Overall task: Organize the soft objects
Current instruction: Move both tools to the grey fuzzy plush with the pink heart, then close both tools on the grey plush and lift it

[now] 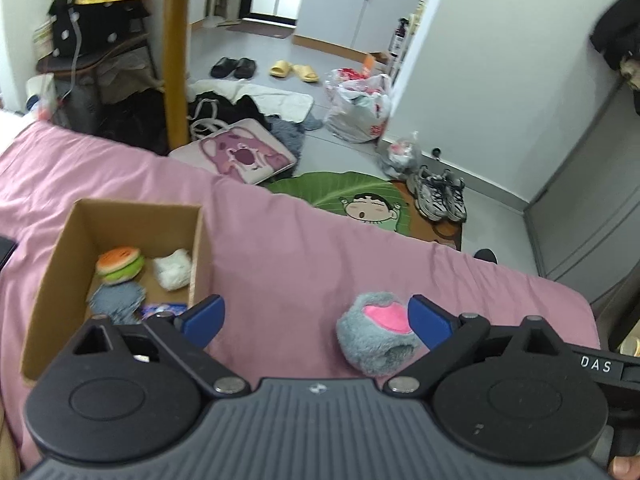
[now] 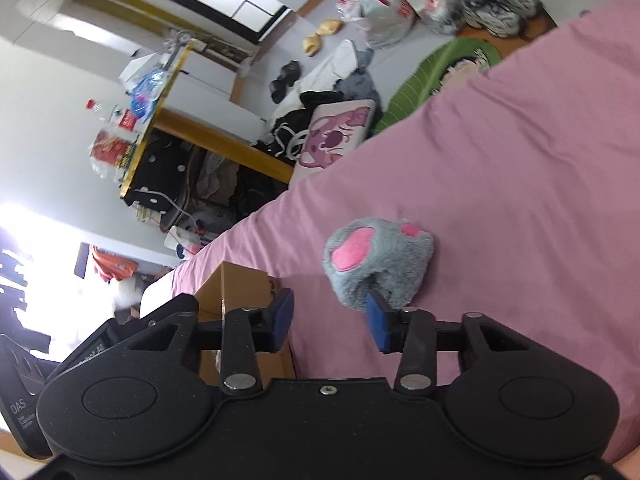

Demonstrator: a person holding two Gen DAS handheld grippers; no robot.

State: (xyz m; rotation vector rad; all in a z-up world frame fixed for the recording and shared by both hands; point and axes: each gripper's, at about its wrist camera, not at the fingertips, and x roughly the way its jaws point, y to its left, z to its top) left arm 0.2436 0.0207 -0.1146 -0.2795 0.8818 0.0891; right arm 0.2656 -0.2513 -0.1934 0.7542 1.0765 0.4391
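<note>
— While the left hand-held gripper (image 1: 316,318) is hovering with its jaws spread and empty, where is the grey paw plush (image 1: 376,332) lying?

— On the pink bedsheet (image 1: 280,248), right of the cardboard box (image 1: 52,280). The right hand-held gripper (image 2: 330,318) is also gaping, one finger (image 2: 378,322) touching the plush's fur. A burger toy (image 1: 120,265) is sitting inside the box.

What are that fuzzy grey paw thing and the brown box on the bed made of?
The grey paw toy looks like plush: shaggy synthetic fur, with smoother pink fabric pads. It is probably soft-stuffed, judging by its rounded, slumped shape. The box looks like plain corrugated cardboard: matte brown, with raw cut edges and no visible print.
</note>
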